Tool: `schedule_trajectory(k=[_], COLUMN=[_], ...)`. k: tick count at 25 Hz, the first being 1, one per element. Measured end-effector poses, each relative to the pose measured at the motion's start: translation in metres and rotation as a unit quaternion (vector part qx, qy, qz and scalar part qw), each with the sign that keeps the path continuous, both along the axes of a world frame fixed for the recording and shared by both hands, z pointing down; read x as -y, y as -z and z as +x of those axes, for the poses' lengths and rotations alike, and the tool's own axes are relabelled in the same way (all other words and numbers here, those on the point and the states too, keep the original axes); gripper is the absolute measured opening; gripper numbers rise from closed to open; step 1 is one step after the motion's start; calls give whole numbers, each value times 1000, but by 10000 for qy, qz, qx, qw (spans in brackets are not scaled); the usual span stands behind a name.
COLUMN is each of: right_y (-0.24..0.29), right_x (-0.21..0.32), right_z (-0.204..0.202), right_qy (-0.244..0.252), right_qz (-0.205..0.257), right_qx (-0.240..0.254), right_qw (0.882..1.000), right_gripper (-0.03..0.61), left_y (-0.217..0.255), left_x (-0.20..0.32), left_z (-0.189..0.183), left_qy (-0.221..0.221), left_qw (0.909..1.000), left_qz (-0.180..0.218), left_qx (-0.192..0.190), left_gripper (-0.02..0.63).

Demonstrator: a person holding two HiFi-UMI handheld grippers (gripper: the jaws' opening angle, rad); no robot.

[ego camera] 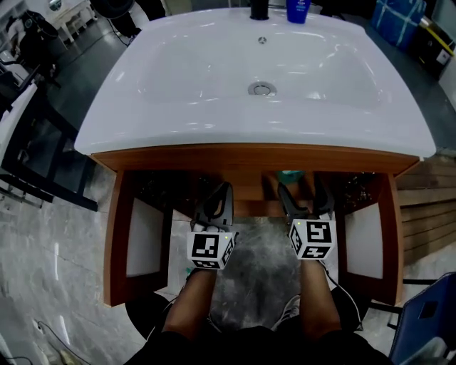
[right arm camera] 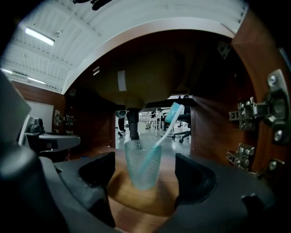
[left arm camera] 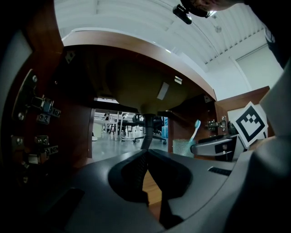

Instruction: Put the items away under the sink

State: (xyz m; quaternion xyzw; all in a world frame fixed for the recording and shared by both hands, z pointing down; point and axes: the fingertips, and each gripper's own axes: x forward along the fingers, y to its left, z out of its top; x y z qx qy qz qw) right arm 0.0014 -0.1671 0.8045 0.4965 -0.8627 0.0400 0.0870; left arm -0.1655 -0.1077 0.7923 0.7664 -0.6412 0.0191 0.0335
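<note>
A clear teal cup [right arm camera: 143,164] with a teal toothbrush [right arm camera: 169,119] leaning in it stands upright on the wooden shelf [right arm camera: 136,200] under the sink. My right gripper [ego camera: 303,191] is open, its jaws on either side of the cup with gaps showing, not touching it. The cup's top shows in the head view [ego camera: 291,176], just under the cabinet's front rail. My left gripper [ego camera: 222,189] is inside the cabinet to the left, shut and empty. From the left gripper view the cup [left arm camera: 182,146] stands at the right, beside the right gripper [left arm camera: 218,145].
The white sink [ego camera: 178,107] tops a wooden cabinet with both doors [ego camera: 146,239] [ego camera: 363,239] swung open. A drain pipe [right arm camera: 132,123] drops behind the cup. Hinges [right arm camera: 257,111] stick out on the right wall. A blue bottle [ego camera: 297,10] stands on the sink's back.
</note>
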Motion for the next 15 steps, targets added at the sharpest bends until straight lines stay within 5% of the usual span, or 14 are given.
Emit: schedule_trajectory(k=[3, 11, 15], right_y=[9, 90, 150], right_x=[-24, -71, -86], right_z=[1, 3, 3], right_qy=[-14, -222, -144], right_qz=[-198, -228, -265], right_qx=[-30, -378, -357], right_qw=[9998, 9988, 9989], right_gripper=[384, 37, 20], left_y=[7, 82, 130], left_x=[-7, -46, -60], left_z=[4, 26, 29], left_qy=[-11, -191, -247], left_qw=[9998, 9988, 9966], left_qz=[-187, -440, -781], left_qx=[-119, 91, -87], left_gripper=[18, 18, 18])
